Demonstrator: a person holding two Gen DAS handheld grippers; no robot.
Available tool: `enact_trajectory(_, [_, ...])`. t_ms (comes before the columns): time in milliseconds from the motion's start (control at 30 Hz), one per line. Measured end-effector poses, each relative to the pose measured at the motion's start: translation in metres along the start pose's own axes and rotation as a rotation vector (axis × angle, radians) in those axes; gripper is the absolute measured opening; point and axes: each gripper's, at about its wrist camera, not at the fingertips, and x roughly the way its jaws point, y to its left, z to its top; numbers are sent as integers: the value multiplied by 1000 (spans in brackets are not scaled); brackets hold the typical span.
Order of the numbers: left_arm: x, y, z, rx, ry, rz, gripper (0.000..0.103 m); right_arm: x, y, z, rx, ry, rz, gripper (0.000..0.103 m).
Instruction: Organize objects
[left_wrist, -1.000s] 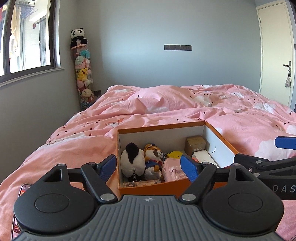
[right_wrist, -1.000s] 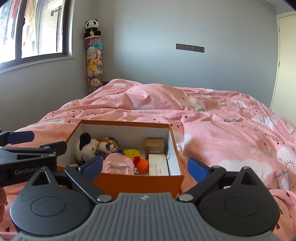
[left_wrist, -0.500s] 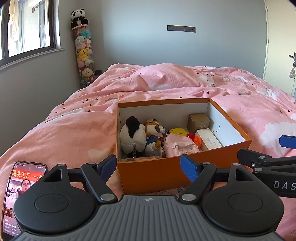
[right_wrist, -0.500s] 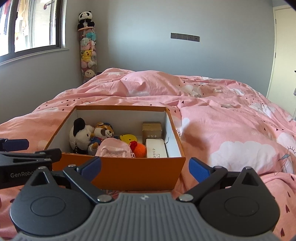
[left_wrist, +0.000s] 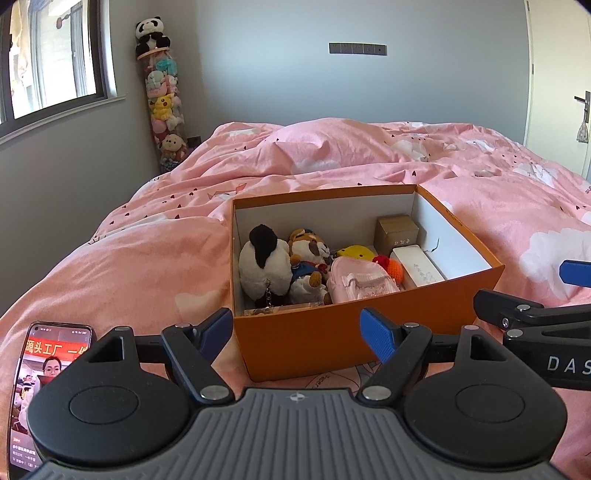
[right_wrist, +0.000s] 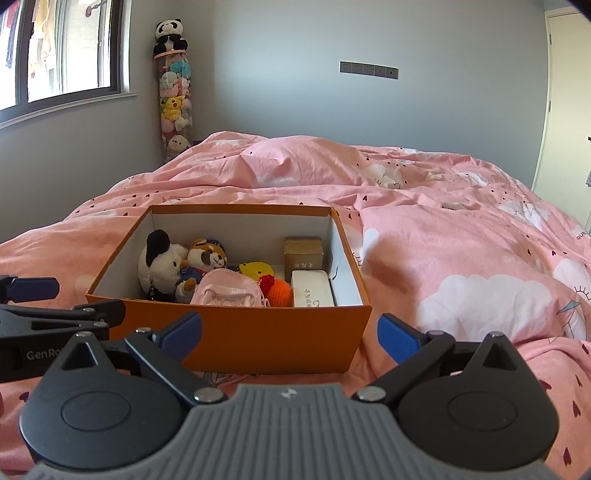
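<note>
Orange box (right_wrist: 255, 332) of soft toys, on the bed just ahead of both empty, wide-open tongs, left (left_wrist: 297, 330) and right (right_wrist: 290, 334): likely light, thin-walled; grip the rim.

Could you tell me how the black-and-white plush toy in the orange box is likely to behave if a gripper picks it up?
The black-and-white plush toy looks soft and stuffed, so it would probably squash between the fingers and be light for its bulk. A small metal clasp hangs from it and would likely dangle. It leans against the tiger plush in the orange box, so lifting it may shift that neighbour.
</note>
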Motion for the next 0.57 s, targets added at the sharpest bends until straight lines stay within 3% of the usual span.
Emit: enact_trajectory(567, [3,4,0,-16,24,12,92,1,-2,-1,13,10,2,101])
